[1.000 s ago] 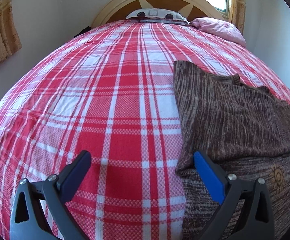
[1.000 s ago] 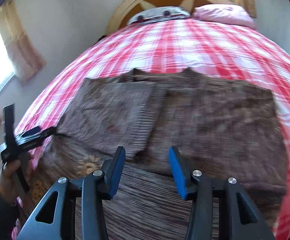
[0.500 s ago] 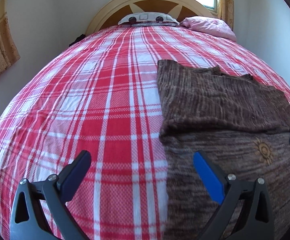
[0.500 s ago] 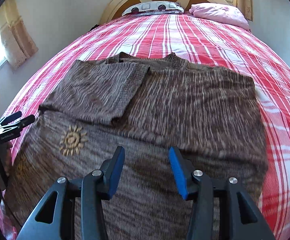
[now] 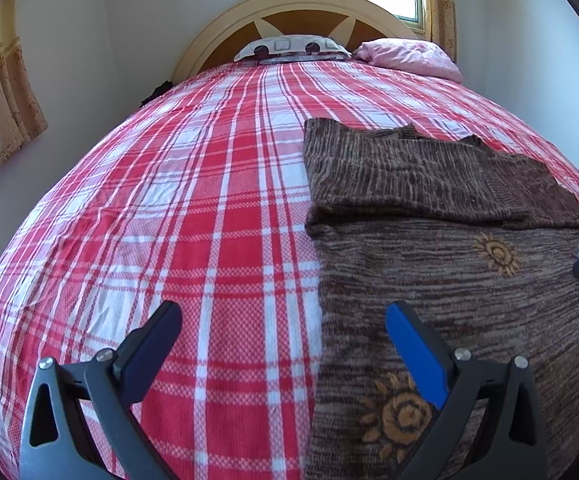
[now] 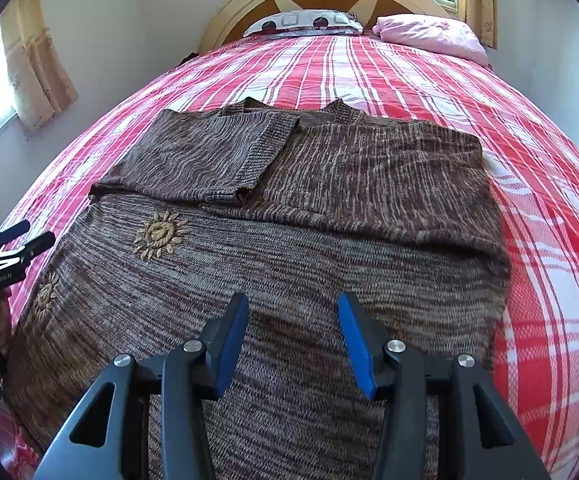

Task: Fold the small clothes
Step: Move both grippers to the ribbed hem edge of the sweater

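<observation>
- A brown knit sweater (image 6: 289, 248) lies flat on the red plaid bedspread (image 5: 209, 220), both sleeves folded in across the chest (tan sun motifs (image 6: 159, 236) show on the lower body).
- The left gripper (image 5: 283, 340) hangs spread wide with nothing between its fingers, straddling the sweater's left edge.
- The right gripper (image 6: 292, 340) is released too, poised above the sweater's lower middle.
- A patterned pillow (image 6: 303, 22) and a pink pillow (image 6: 429, 34) sit by the headboard (image 5: 309, 12).
</observation>
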The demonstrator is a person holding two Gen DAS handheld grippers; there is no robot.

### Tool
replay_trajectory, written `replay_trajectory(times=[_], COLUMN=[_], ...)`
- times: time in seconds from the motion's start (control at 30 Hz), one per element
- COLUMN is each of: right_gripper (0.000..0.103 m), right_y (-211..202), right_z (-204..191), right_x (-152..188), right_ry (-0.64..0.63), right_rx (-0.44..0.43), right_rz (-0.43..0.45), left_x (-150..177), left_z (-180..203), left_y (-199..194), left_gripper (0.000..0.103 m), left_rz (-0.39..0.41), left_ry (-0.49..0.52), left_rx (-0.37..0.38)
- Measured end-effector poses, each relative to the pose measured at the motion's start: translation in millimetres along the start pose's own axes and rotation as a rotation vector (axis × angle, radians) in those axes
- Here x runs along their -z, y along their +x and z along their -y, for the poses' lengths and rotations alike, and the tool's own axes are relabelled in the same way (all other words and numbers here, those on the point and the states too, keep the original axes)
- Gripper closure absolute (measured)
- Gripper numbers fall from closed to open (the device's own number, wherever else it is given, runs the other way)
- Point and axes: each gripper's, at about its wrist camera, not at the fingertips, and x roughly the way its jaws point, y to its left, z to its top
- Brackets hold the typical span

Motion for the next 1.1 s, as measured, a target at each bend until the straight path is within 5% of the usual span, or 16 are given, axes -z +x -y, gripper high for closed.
replay_trajectory(times=[0.77,1.1], right_gripper=[0.054,0.054], right_y=[-81,-121], right_z=[-3,10], right_x=[98,157], right_ry=[0.035,0.076], right_rx=[-0.012,0.012], right_rz=[-0.043,-0.078], left_x=[72,126], left_z=[12,8], left_y=[-96,-116], left_gripper=[0.000,0.000], left_rz=[0.036,-0.028], left_ry=[0.043,0.091], left_rx=[0.077,0.057])
